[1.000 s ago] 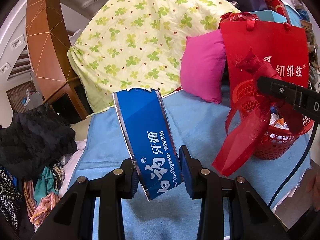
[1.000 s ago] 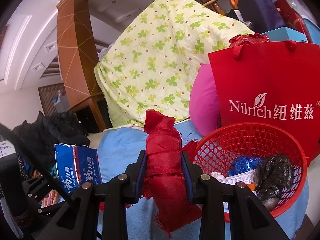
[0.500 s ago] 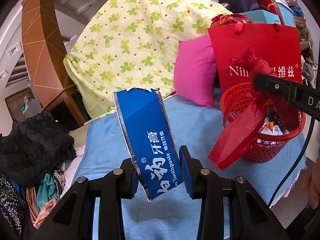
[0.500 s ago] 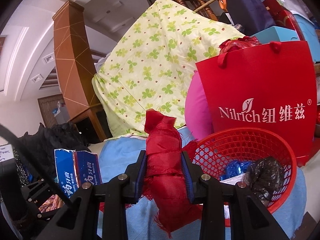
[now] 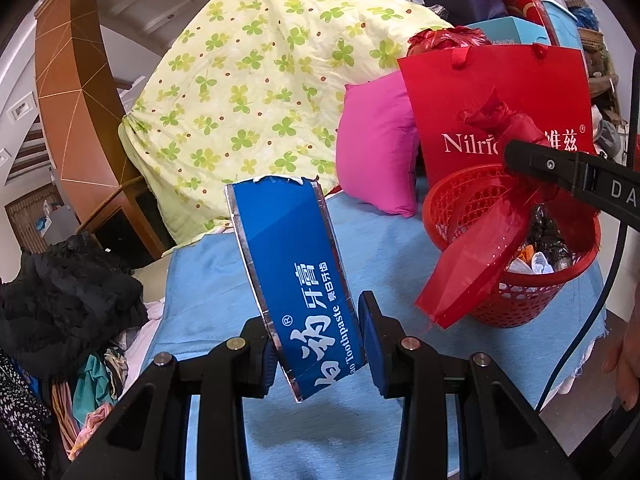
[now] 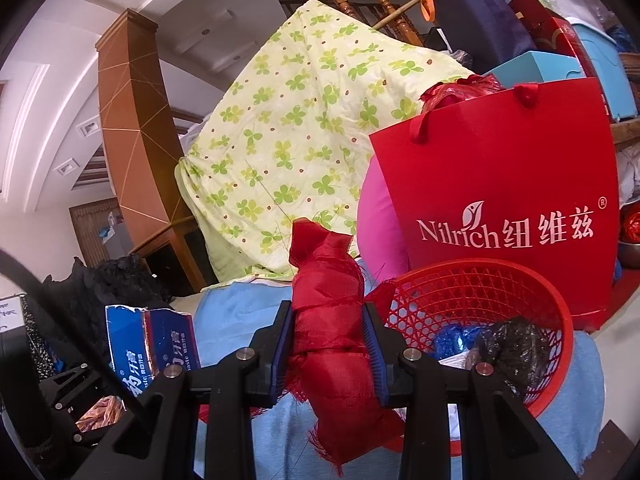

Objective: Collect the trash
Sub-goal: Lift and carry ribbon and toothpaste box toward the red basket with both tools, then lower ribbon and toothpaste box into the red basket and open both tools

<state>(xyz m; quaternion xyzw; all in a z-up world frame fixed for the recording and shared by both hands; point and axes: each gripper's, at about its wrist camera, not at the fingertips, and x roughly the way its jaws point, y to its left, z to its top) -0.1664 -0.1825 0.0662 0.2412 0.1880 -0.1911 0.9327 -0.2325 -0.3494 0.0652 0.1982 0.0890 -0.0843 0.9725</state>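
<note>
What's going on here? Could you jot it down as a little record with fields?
Job: collecting trash
Left gripper: clamped on a blue toothpaste box
Right gripper: clamped on a bundle of red cloth
Bin: red basket on the blue cloth, already holding a black bag and scraps
Behind the basket: red paper bag, pink pillow, flowered quilt

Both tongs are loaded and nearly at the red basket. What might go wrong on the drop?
1. The red ribbon bundle trails a loose strip outside the red basket; it may drape over the rim.
2. The toothpaste box sits tilted in the left tongs, gripped near one end, so it may swing or slip.
3. The right tongs already hover by the basket; both dropping together may collide.
</note>
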